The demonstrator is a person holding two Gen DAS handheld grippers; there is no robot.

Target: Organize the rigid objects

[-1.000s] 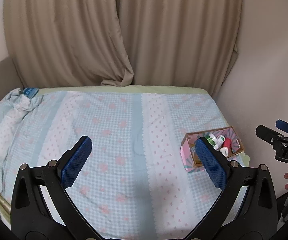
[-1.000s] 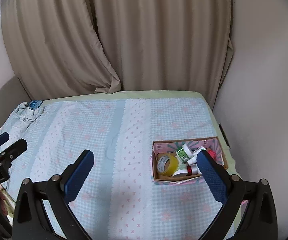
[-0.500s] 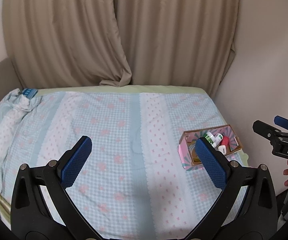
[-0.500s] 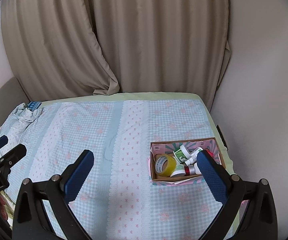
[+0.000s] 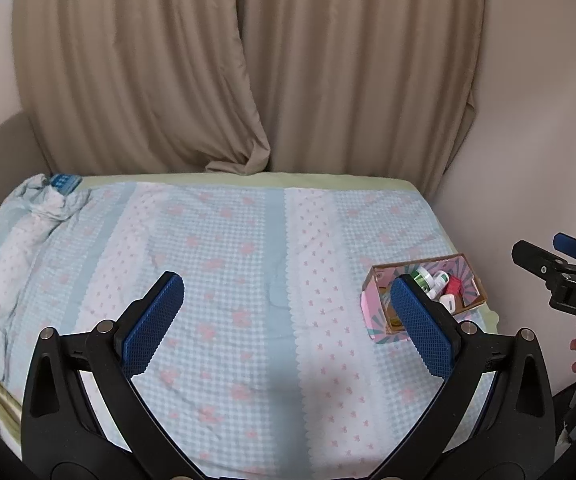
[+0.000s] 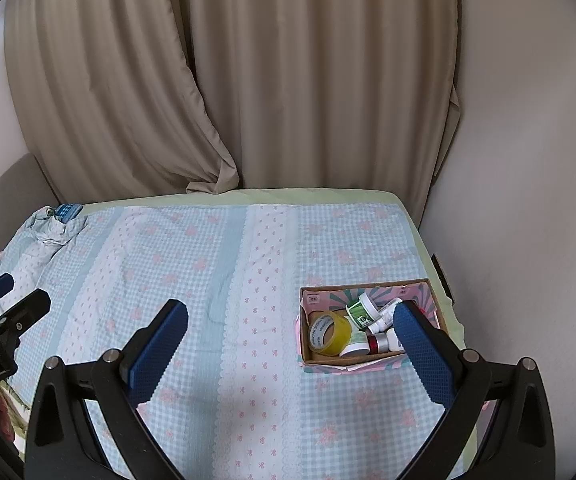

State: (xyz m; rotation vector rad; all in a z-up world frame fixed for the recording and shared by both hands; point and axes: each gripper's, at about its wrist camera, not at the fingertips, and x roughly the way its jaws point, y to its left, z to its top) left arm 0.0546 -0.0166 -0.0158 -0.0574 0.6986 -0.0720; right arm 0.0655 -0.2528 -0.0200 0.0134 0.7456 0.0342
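A pink cardboard box (image 6: 303,348) sits on the bed at the right edge; it also shows in the left wrist view (image 5: 370,314). In it lie a yellow tape roll (image 6: 330,334), a green-labelled jar (image 6: 362,309), white bottles (image 6: 384,316) and a red item (image 6: 376,343). My right gripper (image 6: 290,314) is open and empty, held above the bed in front of the box. My left gripper (image 5: 288,284) is open and empty, above the middle of the bed, left of the box.
The bed carries a blue checked quilt (image 6: 208,264) with pink flowers. A blue object (image 6: 67,211) lies on bunched fabric at the far left corner. Beige curtains (image 6: 248,80) hang behind. A wall (image 6: 528,200) runs along the right side.
Both grippers have drawn back and up a little from the bed, so the box looks slightly smaller and farther. Both stayed open.
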